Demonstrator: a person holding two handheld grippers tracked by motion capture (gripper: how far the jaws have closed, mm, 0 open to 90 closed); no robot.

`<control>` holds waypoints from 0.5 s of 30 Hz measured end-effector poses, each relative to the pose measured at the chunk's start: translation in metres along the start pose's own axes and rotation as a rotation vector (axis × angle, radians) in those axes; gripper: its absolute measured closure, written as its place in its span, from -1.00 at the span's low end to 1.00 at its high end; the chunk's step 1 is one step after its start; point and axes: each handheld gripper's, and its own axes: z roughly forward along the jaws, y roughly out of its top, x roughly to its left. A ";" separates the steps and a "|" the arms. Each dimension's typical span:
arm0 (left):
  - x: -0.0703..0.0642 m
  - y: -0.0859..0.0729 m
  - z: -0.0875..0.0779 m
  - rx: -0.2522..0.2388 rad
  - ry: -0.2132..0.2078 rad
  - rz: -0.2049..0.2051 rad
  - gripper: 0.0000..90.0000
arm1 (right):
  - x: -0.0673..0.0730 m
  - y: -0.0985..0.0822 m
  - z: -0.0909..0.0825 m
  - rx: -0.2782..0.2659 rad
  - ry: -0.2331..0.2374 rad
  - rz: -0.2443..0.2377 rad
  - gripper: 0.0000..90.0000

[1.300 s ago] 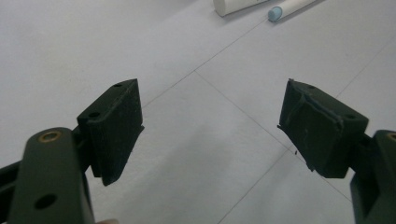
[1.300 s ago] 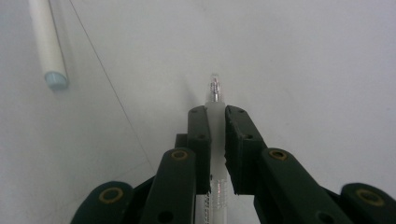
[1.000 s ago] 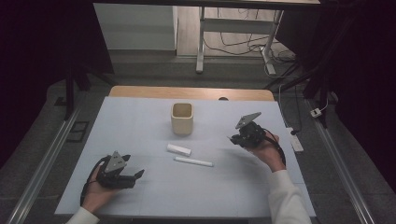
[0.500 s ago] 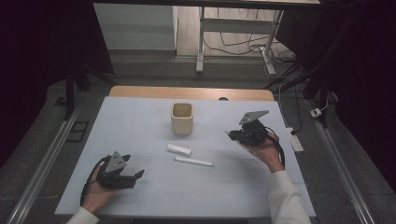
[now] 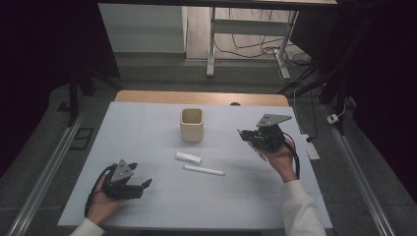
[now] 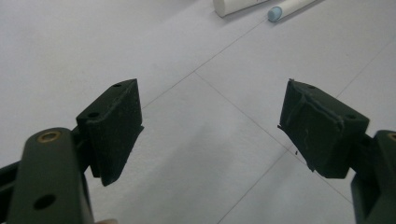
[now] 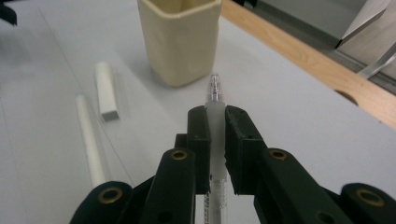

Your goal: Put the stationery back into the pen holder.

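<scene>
The table (image 5: 147, 196) was cut off at its near edge in the high view, and its bare wooden far strip was partly shaded. The cup (image 5: 192, 124) stood upright near the middle, its inside too dark to read there; in the right gripper view its rim ran off the top. The right gripper (image 5: 246, 137) hovered to the right of the cup, pointing towards it, with nothing between them. Its jaws were clamped on a clear pen (image 7: 214, 122), whose tip stuck out ahead while the barrel ran back hidden between them. The left gripper (image 5: 145, 184) rested near the front left corner, jaws wide apart with nothing between them. A long white stick (image 5: 204, 170) and a shorter white block (image 5: 189, 157) lay side by side, apart, in front of the cup; in the left gripper view both were cut off at the top edge.
</scene>
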 end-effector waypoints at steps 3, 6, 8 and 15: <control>0.000 0.000 0.000 0.000 -0.001 0.002 -0.53 | 0.002 0.003 -0.003 -0.045 -0.008 0.009 0.78; 0.000 0.000 0.000 -0.001 -0.001 0.004 -0.53 | 0.004 0.006 -0.007 -0.083 -0.022 0.018 0.77; -0.001 0.000 0.000 -0.002 -0.001 0.003 -0.53 | 0.006 0.008 -0.009 -0.105 -0.029 0.020 0.77; -0.002 0.000 0.000 -0.006 -0.002 0.007 -0.53 | 0.015 0.015 -0.014 -0.187 -0.045 0.032 0.77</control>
